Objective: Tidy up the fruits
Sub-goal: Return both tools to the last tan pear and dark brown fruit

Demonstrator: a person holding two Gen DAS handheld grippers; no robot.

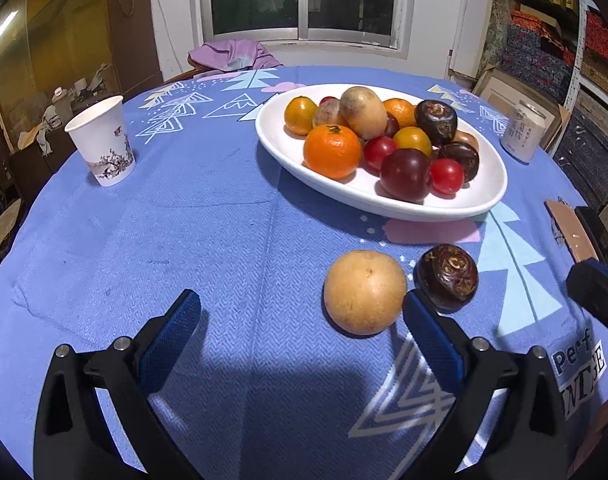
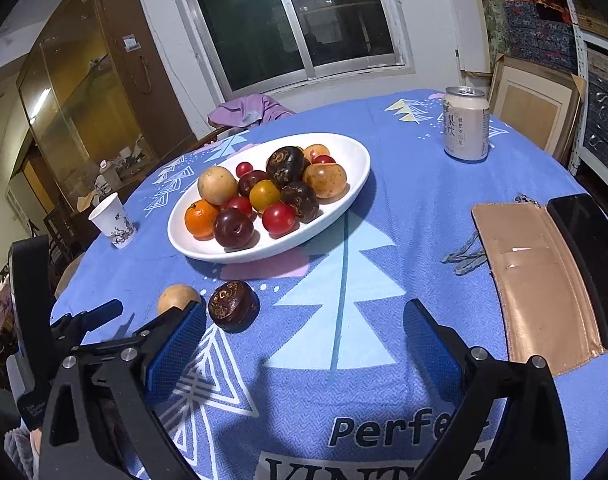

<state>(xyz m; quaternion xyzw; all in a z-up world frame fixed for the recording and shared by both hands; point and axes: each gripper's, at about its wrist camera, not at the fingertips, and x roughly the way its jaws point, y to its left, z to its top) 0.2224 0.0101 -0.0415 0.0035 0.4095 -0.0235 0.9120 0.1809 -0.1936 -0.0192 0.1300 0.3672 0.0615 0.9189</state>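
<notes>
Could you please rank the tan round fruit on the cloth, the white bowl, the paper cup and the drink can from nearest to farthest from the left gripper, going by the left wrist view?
From the left gripper:
1. Tan round fruit, just by the right fingertip.
2. White bowl, ahead, centre-right.
3. Paper cup, far left, and drink can, far right: too close to call.

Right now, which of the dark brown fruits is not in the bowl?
The dark brown fruit lying on the blue tablecloth beside the tan round fruit; the other dark ones sit inside the white bowl.

Blue tree-patterned tablecloth, white dish, orange mandarin.
</notes>
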